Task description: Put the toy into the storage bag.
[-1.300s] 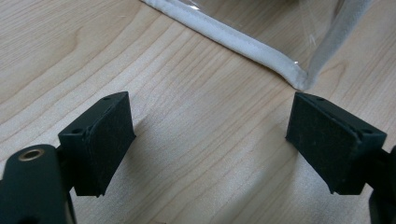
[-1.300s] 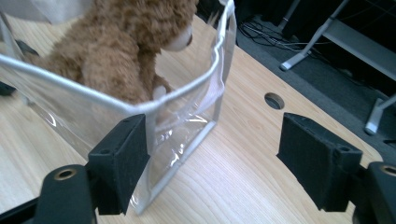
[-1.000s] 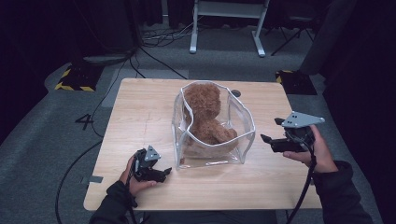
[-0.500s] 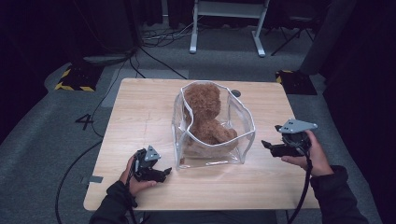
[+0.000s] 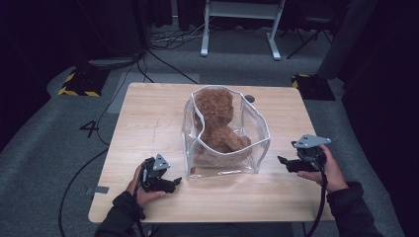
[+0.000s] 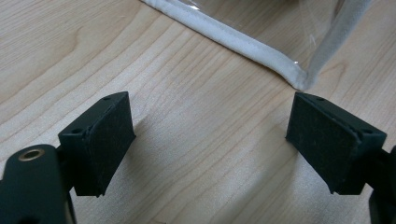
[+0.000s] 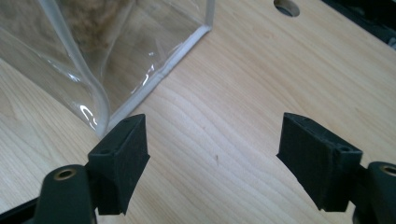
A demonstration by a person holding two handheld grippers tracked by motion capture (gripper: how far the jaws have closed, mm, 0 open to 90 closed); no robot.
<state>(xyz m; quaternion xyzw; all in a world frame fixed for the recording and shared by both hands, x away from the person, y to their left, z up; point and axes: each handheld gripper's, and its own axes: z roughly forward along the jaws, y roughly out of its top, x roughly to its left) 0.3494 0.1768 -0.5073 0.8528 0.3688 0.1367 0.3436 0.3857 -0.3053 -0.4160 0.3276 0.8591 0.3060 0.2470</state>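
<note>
Teddy bear [image 5: 217, 123] lower body blurred behind clear bag [image 5: 257, 148] wall.

I see a light wooden table [image 5: 148, 123] carrying a clear plastic bag [image 5: 247, 148] near its middle; a small dark round spot [image 5: 249, 98], possibly a hole, sits behind it.

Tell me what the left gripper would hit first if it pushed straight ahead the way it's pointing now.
Most likely the clear bag: its white-trimmed bottom edge and near corner lie just ahead of the open left gripper, with bare table between. Depth is hard to judge; tilted down, the jaws may scrape the tabletop first.
</note>
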